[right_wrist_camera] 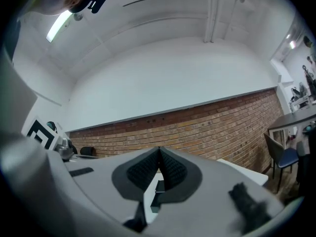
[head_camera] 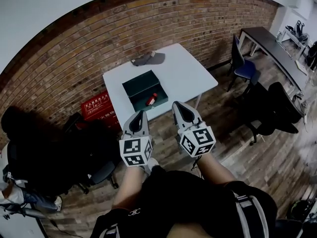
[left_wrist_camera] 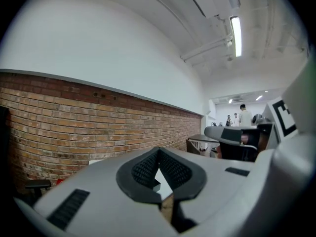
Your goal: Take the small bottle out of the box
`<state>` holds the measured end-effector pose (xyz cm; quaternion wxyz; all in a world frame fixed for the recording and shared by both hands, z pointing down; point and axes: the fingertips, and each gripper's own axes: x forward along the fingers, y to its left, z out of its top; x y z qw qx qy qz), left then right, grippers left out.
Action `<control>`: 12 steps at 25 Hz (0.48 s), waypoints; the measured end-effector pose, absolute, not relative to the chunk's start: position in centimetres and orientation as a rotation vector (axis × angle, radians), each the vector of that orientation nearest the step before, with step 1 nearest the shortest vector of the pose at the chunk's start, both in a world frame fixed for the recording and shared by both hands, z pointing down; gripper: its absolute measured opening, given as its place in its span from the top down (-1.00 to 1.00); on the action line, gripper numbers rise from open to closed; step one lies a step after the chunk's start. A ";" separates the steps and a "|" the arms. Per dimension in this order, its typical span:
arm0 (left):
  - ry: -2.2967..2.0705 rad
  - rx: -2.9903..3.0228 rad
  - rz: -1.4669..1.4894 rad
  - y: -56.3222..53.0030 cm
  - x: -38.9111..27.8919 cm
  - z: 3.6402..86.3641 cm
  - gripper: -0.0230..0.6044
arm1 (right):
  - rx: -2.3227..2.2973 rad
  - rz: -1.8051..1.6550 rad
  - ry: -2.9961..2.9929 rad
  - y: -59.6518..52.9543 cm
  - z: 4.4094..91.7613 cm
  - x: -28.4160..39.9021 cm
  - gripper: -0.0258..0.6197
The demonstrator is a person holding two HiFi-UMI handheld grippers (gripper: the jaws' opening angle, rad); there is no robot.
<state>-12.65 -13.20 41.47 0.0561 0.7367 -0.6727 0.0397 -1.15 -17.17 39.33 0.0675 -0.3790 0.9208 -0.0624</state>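
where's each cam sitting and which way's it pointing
Head view: on the head, steeply down at table and box; shows arms, left tool, right tool.
Left gripper view: on left tool, level toward brick wall; shows its shut jaws.
Right gripper view: on right tool, toward that wall; shut jaws.
Shared: the wall, in all three.
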 end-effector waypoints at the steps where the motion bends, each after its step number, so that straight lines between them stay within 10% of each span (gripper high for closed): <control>1: -2.032 2.239 0.125 -14.1 -13.2 41.4 0.89 | -1.150 -0.193 2.774 -18.1 39.3 -1.8 0.83; 12: -1.922 2.259 0.167 -22.8 -19.7 42.8 0.89 | -1.245 -0.241 2.781 -26.1 39.9 -8.2 0.83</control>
